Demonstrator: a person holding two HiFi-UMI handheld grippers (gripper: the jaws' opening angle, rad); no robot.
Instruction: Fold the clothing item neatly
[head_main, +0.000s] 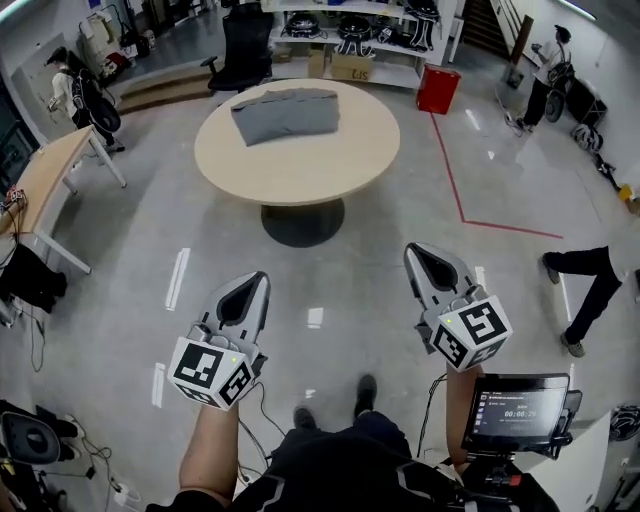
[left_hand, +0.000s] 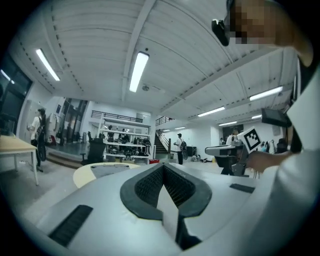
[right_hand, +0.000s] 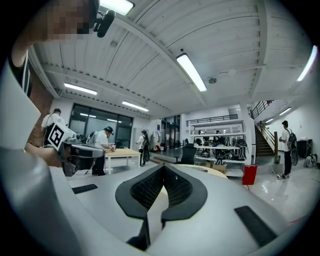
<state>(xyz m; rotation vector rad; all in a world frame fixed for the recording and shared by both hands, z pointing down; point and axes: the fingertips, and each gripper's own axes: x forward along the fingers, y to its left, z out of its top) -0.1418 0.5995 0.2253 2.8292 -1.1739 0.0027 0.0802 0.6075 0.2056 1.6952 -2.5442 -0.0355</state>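
Both jaws were closed and empty: the left gripper (head_main: 256, 284) and right gripper (head_main: 417, 254) sat well short of the grey folded fabric garment (head_main: 287, 113) on the round beige wooden counter (head_main: 330, 160), upper centre. I judged that arriving closed could rumple it.

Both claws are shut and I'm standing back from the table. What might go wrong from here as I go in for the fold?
Left claw and right claw are both shut and empty; arriving shut would probably shove and rumple the grey garment instead of gripping it. The garment lies toward the far side of the round table, so a long reach may drag it. A loose cable trails by the feet, a possible snag.
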